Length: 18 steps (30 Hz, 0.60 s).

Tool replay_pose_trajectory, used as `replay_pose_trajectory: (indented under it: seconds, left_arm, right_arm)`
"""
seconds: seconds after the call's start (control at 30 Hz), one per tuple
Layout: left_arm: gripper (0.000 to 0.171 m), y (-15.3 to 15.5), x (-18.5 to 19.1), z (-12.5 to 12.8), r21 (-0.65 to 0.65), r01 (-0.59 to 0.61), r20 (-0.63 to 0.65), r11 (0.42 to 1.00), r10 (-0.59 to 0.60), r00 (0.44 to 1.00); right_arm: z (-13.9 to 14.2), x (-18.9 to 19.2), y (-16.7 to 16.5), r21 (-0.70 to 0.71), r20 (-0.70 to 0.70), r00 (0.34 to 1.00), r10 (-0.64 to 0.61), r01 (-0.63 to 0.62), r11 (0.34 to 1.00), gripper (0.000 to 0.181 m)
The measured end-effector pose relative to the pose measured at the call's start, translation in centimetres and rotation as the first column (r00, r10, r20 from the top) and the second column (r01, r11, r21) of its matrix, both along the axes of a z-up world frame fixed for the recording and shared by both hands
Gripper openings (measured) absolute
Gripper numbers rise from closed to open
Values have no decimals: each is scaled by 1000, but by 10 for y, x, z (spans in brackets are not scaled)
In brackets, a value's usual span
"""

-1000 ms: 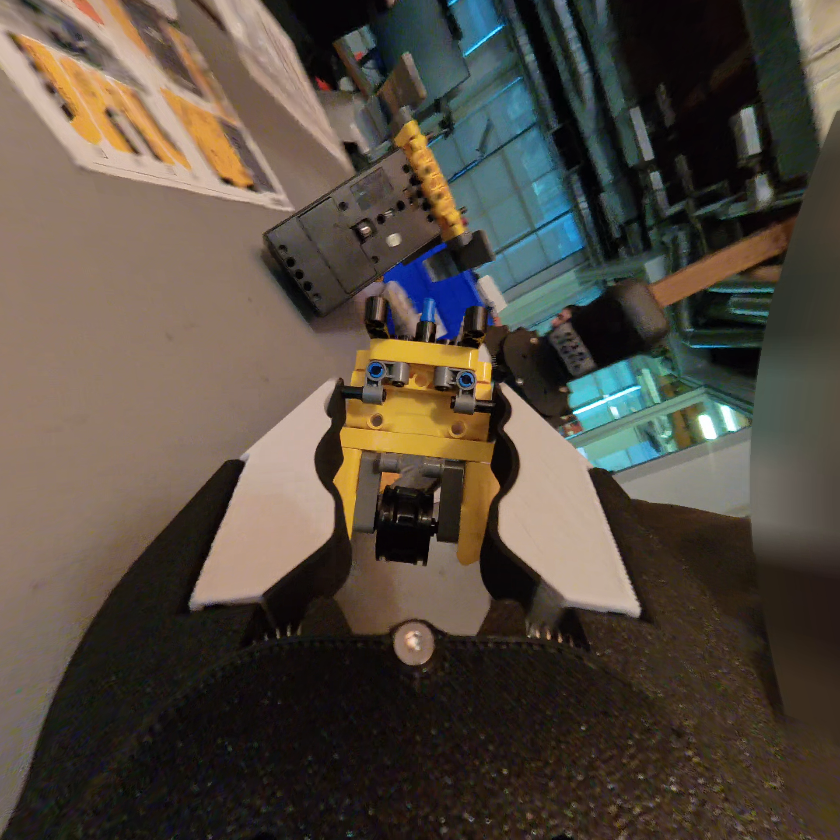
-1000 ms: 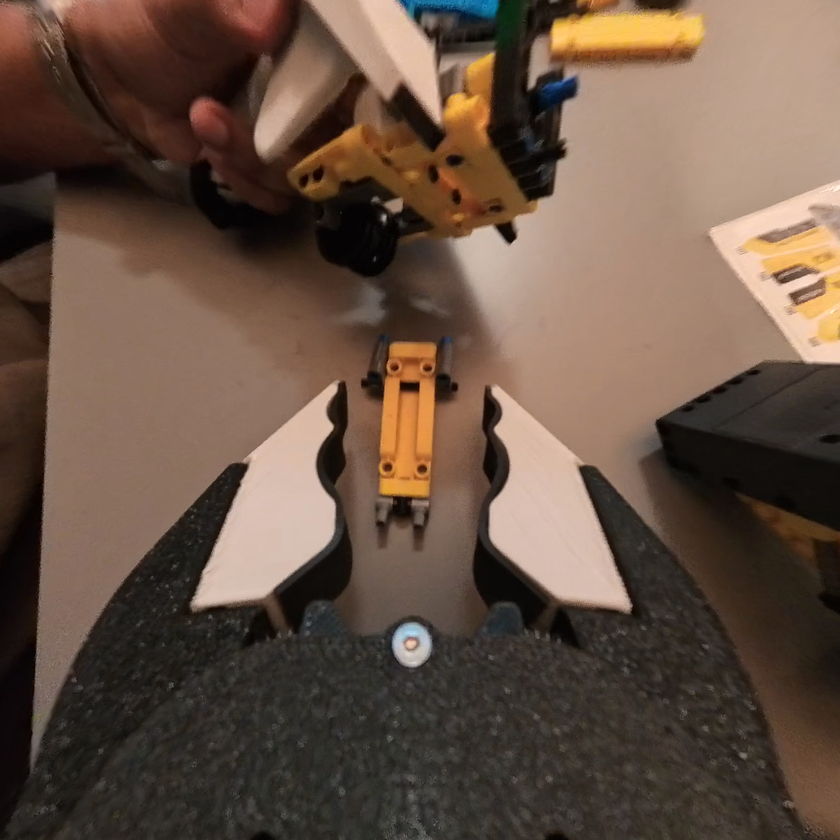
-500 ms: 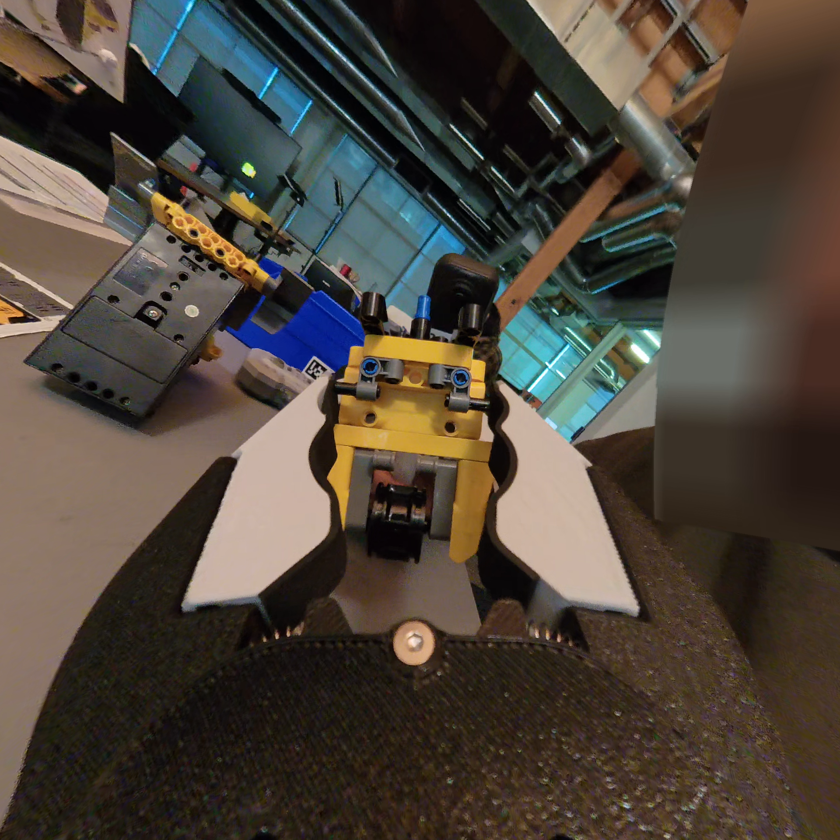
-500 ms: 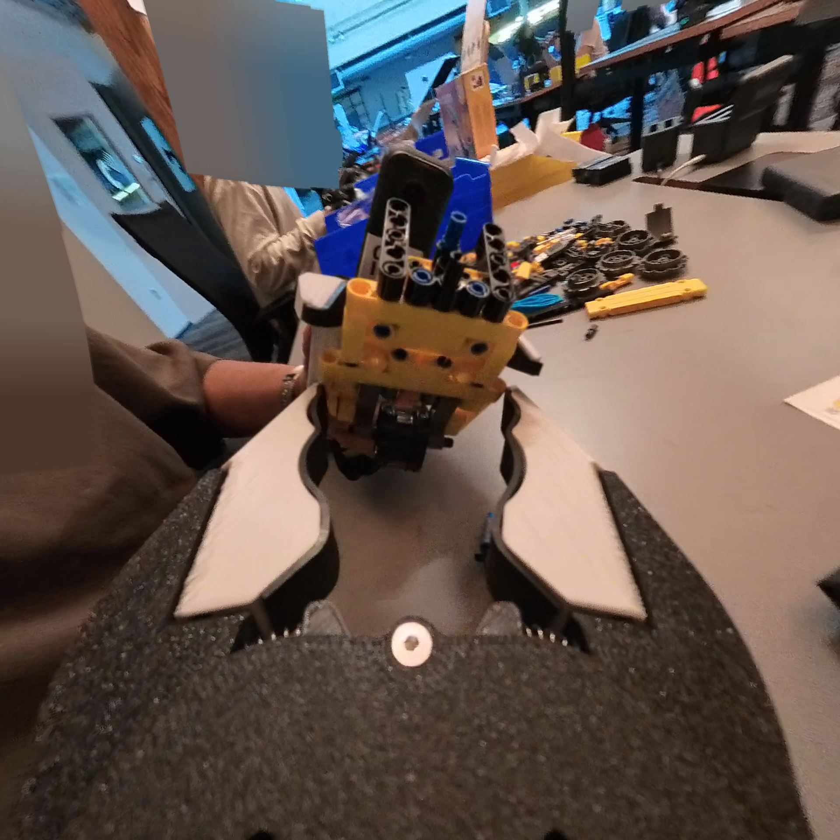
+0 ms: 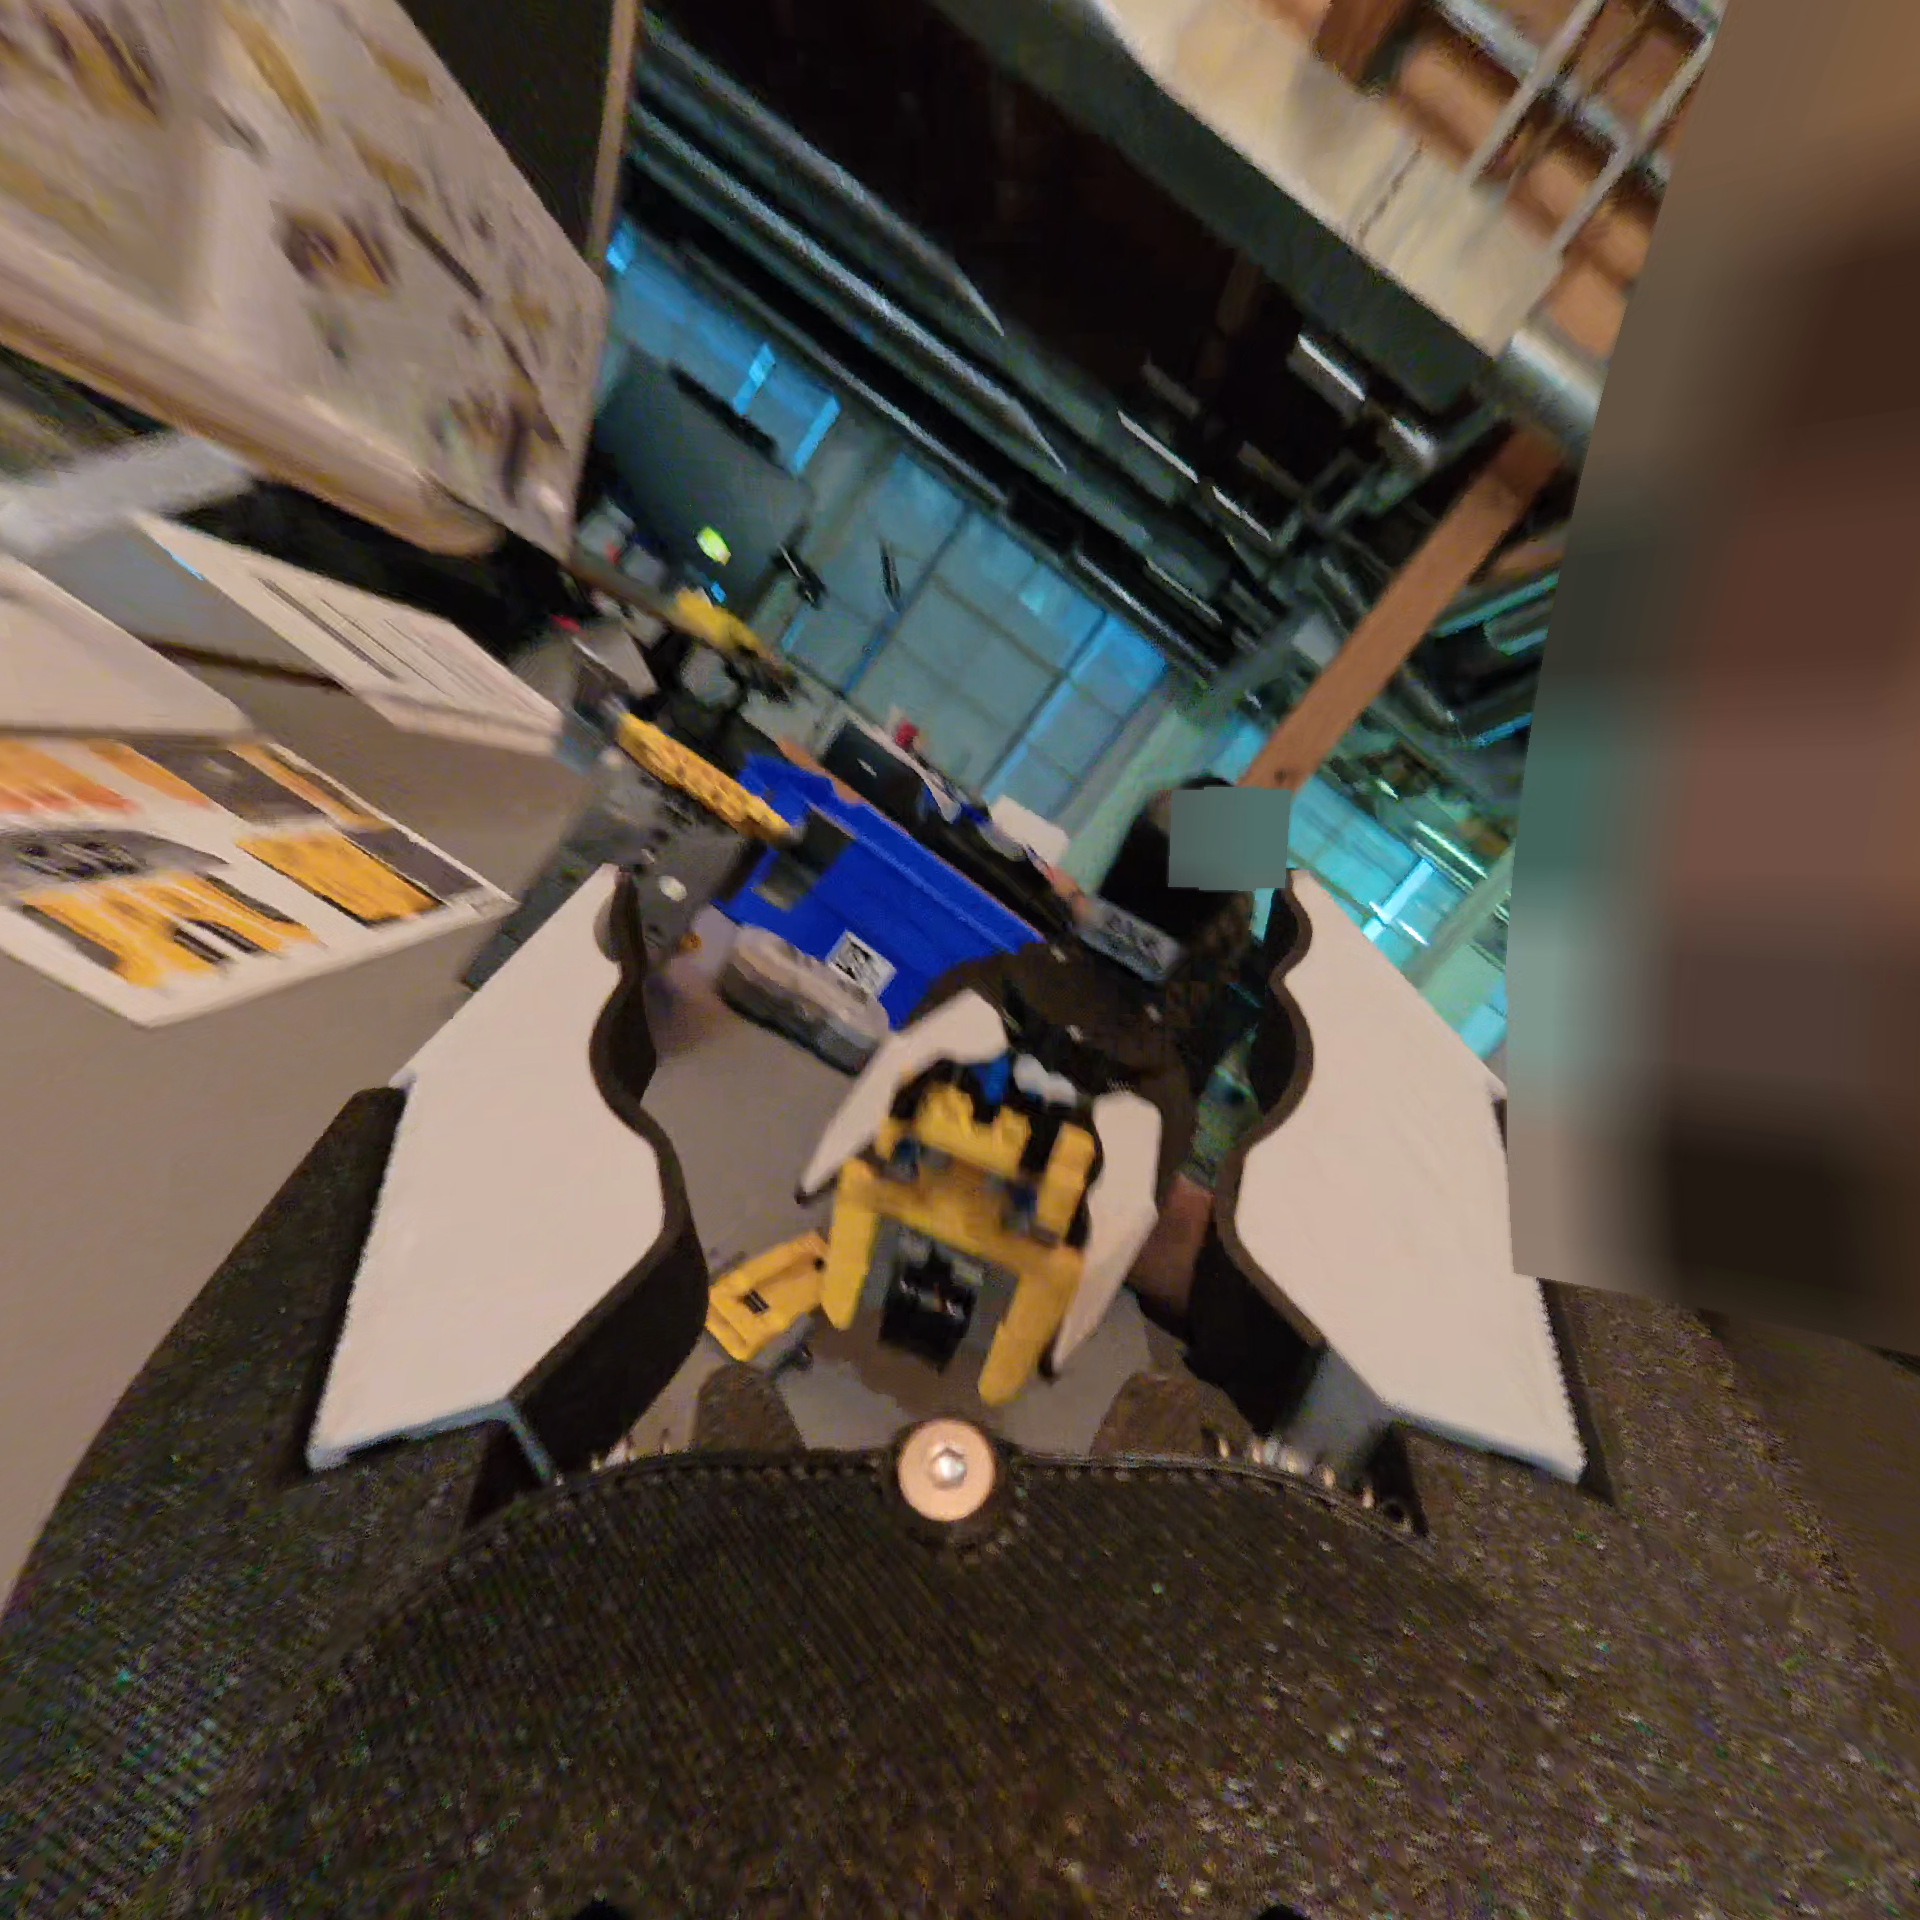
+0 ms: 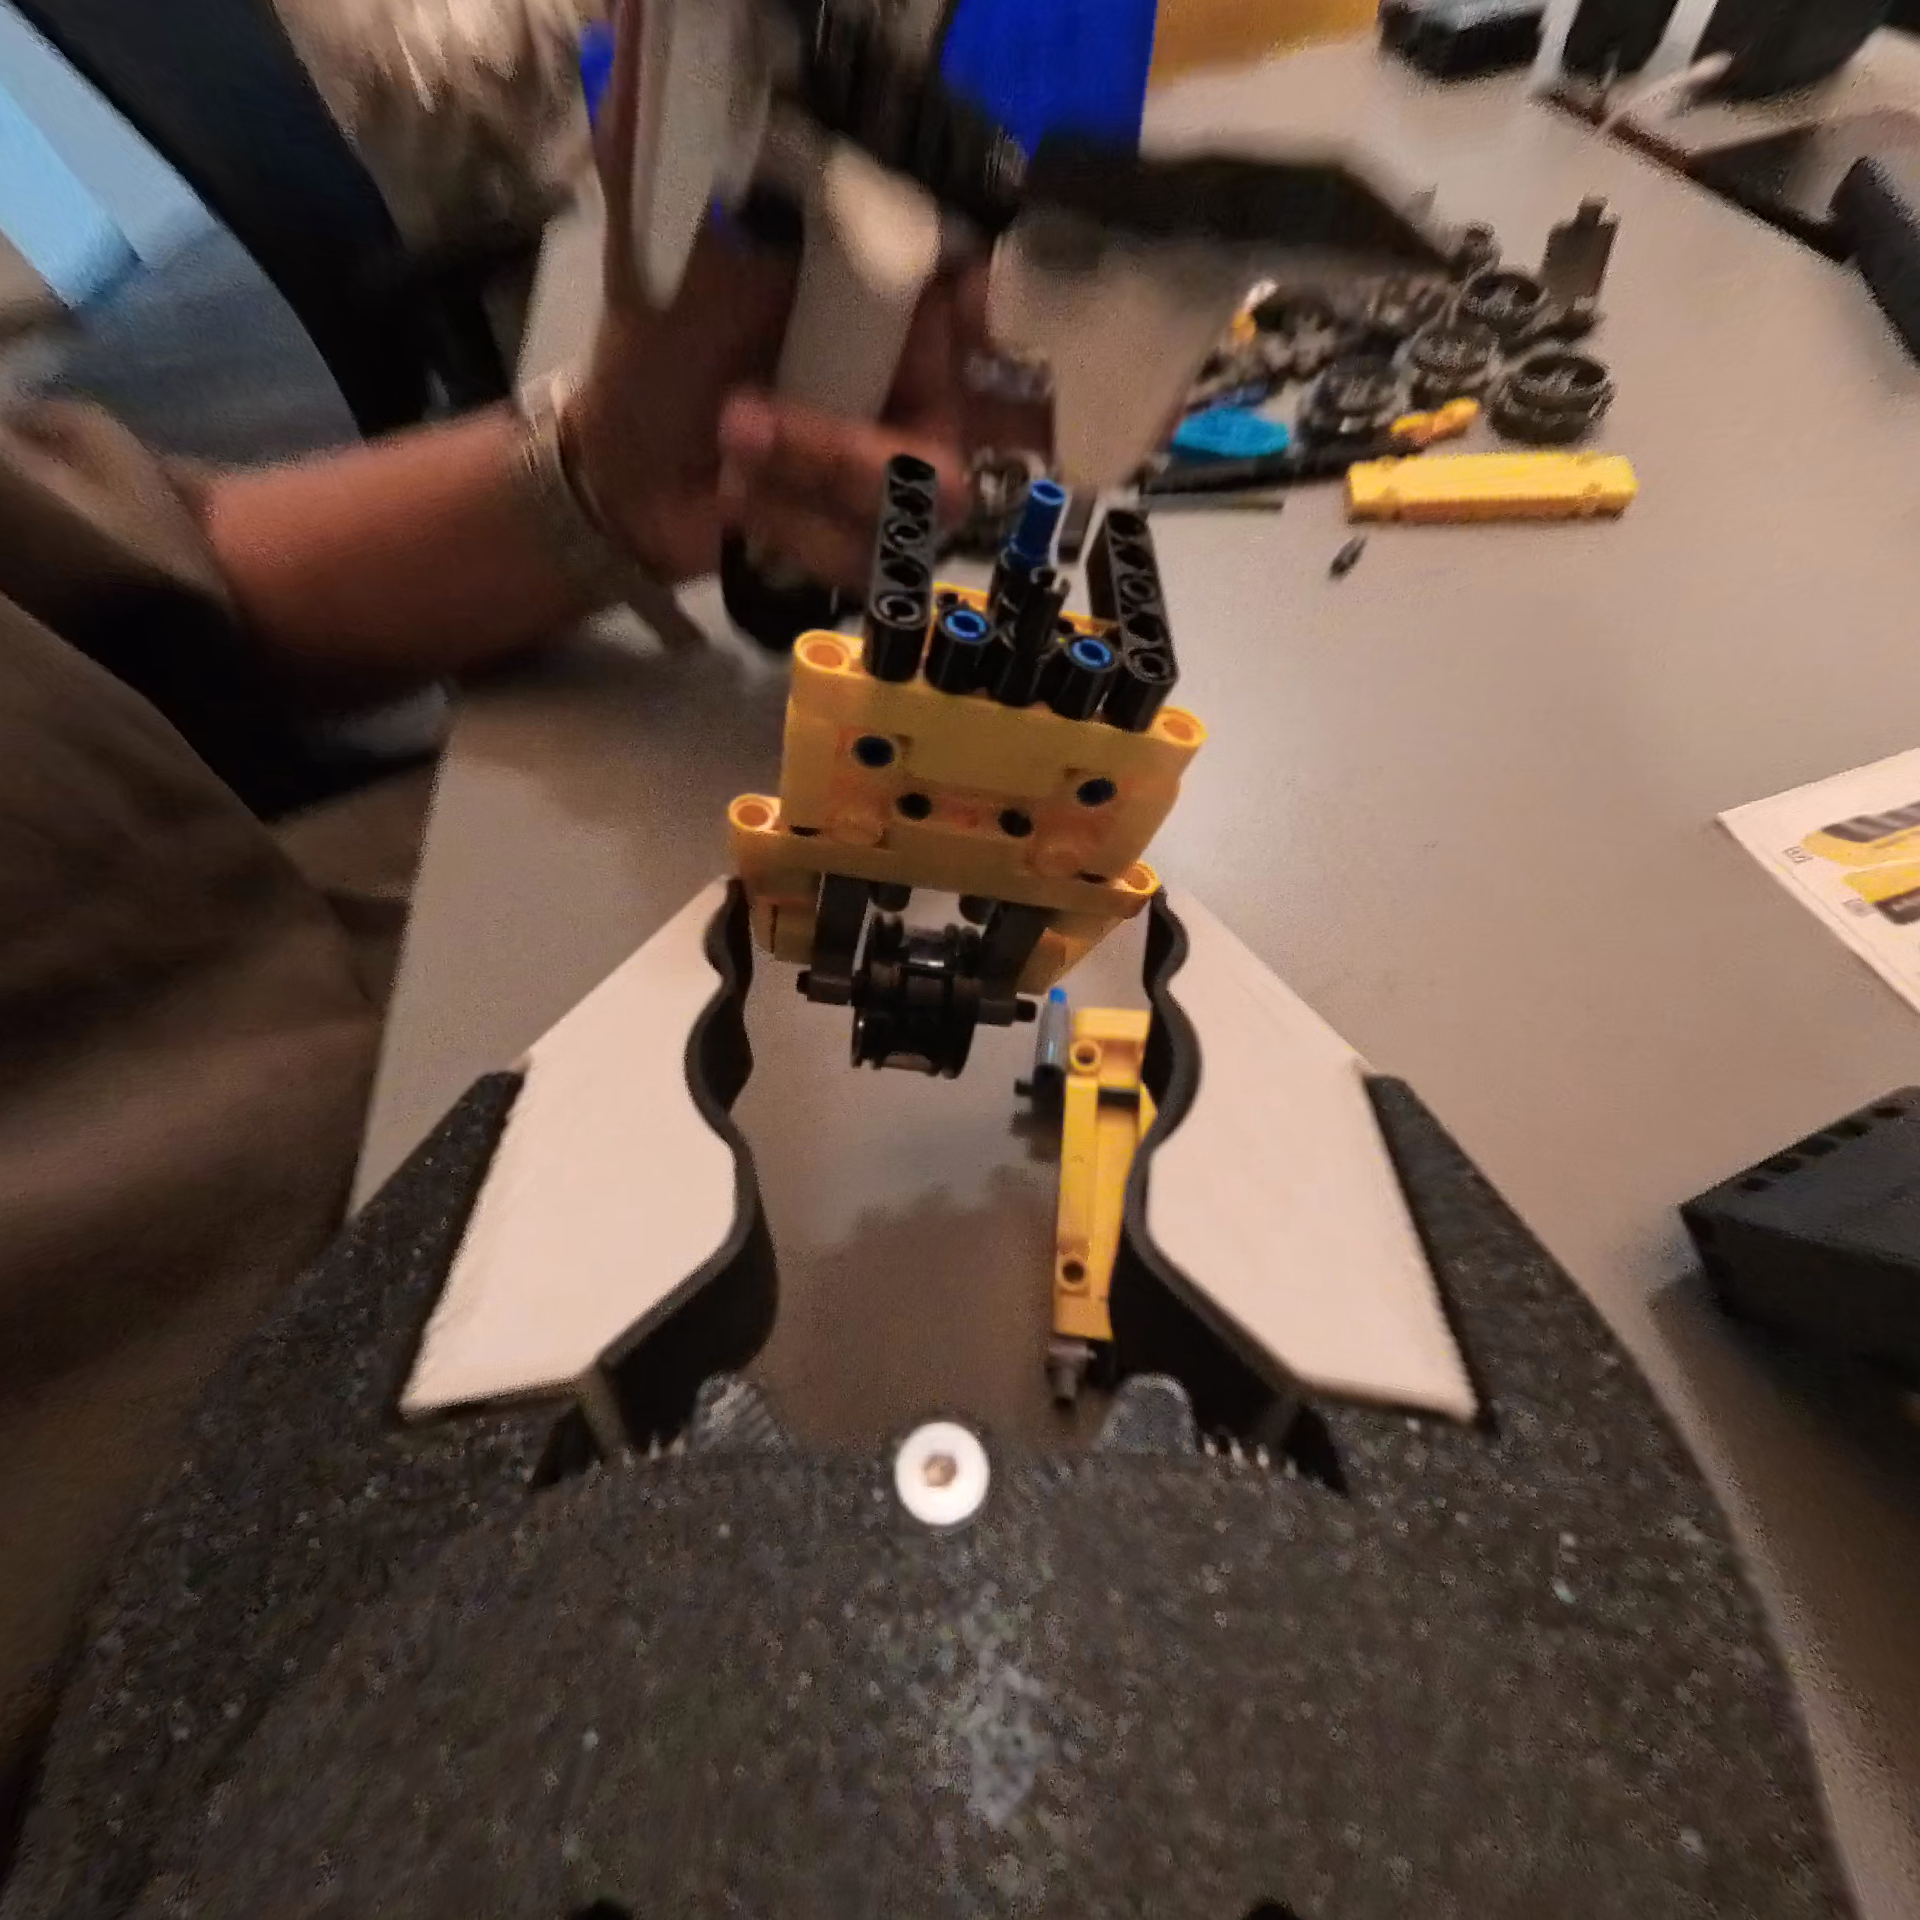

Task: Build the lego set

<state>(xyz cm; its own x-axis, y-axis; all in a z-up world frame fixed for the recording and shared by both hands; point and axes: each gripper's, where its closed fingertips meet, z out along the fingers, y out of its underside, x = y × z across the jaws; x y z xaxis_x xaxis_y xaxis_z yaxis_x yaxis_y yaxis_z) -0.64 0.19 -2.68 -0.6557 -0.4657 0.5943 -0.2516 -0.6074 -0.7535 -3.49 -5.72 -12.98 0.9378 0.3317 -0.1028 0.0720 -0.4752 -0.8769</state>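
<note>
A yellow brick assembly [image 6: 977, 769] with black beams, blue pins and a small black wheel is clamped between the tips of my right gripper [image 6: 940, 904], above the grey table. In the left wrist view the same assembly [image 5: 966, 1216] sits farther off in the right gripper [image 5: 997, 1122]. My left gripper [image 5: 956, 894] is wide open and empty, facing it from a short distance. In the right wrist view the left gripper [image 6: 769, 229] is a blur at the top, held by a hand [image 6: 665, 478]. A flat yellow piece [image 6: 1091, 1174] lies on the table under the right finger.
Instruction sheets [image 5: 208, 862] lie on the table, one at the right wrist view's right edge [image 6: 1860, 862]. A black box [image 6: 1818, 1226] sits at the right. A long yellow beam [image 6: 1486, 488] and several black wheels [image 6: 1507, 364] lie farther back. A blue bin [image 5: 873, 894] stands behind. One gripper's finger ends stand about 12 cm off the other's.
The left gripper, which held the yellow assembly, has opened and drawn back. The right gripper has closed on the assembly and now holds it.
</note>
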Motion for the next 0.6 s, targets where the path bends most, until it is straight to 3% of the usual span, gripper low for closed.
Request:
replay_pose_trajectory:
  seconds: [0.1,0.17,0.37,0.6]
  left_arm:
    - [106,28,2,2,-4,-121,11,993,121,993]
    - [98,36,7,-2,-23,-169,-8,985,168,986]
    - [100,11,16,-24,41,-90,-86,995,93,992]
    - [96,10,16,-26,149,-134,-59,980,144,988]
  right_arm:
    - [-25,2,-1,-113,222,975,-18,44,993,76]
    - [-34,0,-2,-149,293,956,-4,50,988,76]
    - [-49,-12,1,-176,332,942,54,5,984,75]
    - [-43,-15,2,-136,293,953,73,-34,990,75]
